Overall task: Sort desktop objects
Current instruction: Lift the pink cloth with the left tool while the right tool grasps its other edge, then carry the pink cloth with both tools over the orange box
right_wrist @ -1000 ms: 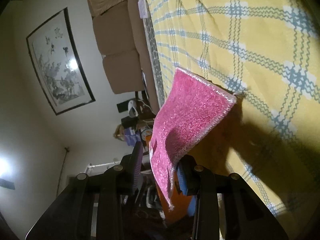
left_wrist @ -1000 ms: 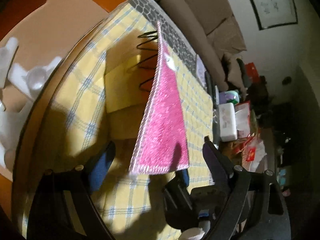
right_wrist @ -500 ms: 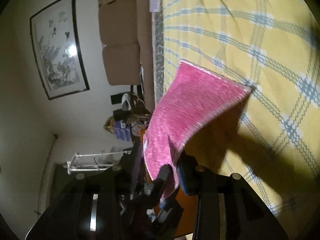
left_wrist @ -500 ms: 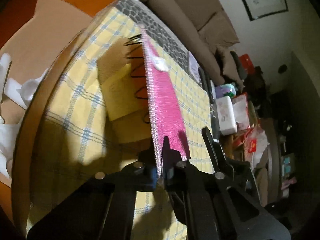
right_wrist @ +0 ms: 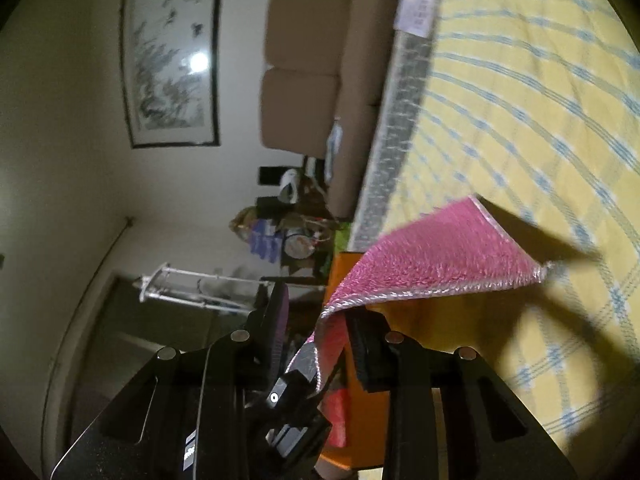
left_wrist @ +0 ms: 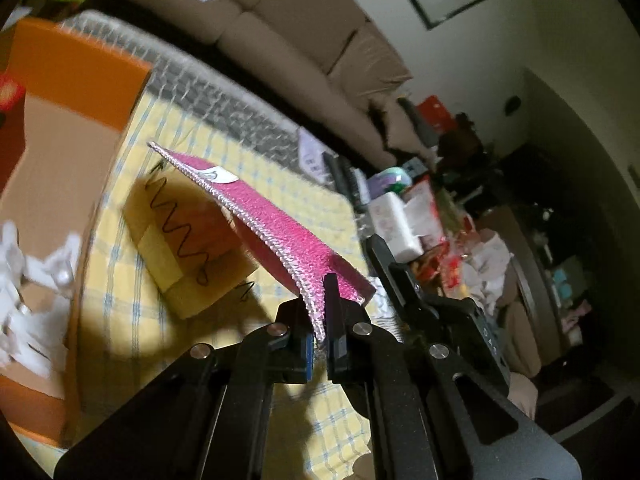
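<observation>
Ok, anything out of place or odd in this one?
Only the pink cloth: it hangs in the air over the yellow checked tablecloth, pinched at one corner by the left gripper, with the right gripper open around the same end. Nothing looks spilled or damaged.

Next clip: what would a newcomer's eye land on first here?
The bright pink cloth, held in the air above the yellow checked tablecloth, with the left gripper shut on its near corner. The right gripper stands open around another corner. Under the cloth lies a yellow block, beside an orange box.
</observation>
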`<action>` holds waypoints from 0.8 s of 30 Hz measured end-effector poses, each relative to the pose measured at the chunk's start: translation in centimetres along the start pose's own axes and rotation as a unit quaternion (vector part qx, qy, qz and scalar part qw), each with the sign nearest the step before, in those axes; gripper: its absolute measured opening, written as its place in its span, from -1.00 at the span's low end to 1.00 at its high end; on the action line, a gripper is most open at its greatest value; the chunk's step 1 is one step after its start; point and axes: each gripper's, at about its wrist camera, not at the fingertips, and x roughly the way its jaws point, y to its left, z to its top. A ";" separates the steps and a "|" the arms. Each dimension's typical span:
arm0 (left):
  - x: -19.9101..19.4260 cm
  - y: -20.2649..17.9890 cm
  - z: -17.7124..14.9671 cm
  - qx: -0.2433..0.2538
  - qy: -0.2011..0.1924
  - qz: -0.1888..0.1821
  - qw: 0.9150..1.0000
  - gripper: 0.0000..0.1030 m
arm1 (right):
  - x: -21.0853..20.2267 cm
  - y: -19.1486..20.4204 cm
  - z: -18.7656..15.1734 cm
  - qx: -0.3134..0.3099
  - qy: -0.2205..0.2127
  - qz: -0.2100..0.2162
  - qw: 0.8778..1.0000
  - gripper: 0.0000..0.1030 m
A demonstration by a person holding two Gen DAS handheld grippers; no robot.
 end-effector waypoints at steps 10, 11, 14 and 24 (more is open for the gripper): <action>-6.9 -0.6 2.4 0.061 -0.022 -0.007 0.998 -0.93 | 2.8 4.4 -1.9 -0.052 0.038 0.036 0.997 -0.41; -7.6 -0.3 2.6 0.061 -0.024 -0.007 0.998 -0.93 | 3.3 4.8 -2.1 -0.055 0.043 0.038 0.997 -0.41; -9.9 1.1 3.1 0.064 -0.032 -0.006 0.997 -0.93 | 5.2 6.1 -3.5 -0.073 0.065 0.045 0.994 -0.41; -14.4 5.4 5.2 0.064 -0.050 0.016 0.997 -0.92 | 12.1 7.3 -7.9 -0.080 0.113 0.067 0.988 -0.39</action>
